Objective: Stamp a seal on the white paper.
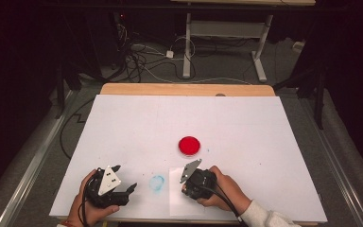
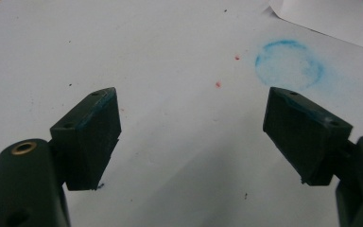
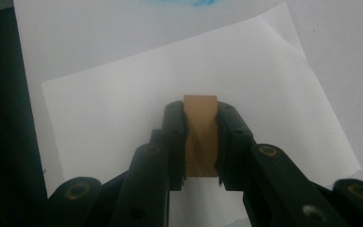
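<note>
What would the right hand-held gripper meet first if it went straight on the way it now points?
Probably the white paper sheet: the right hand-held gripper, shut on a wooden block, points down at it; the gap is unclear.

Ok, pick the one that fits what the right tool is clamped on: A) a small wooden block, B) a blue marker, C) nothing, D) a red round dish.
A: in the right gripper view the right tool has its jaws pressed on both sides of a small wooden block, above a sheet of white paper.

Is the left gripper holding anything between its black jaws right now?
No, the left gripper stands wide open over the bare white table sheet, with nothing between its jaws.
</note>
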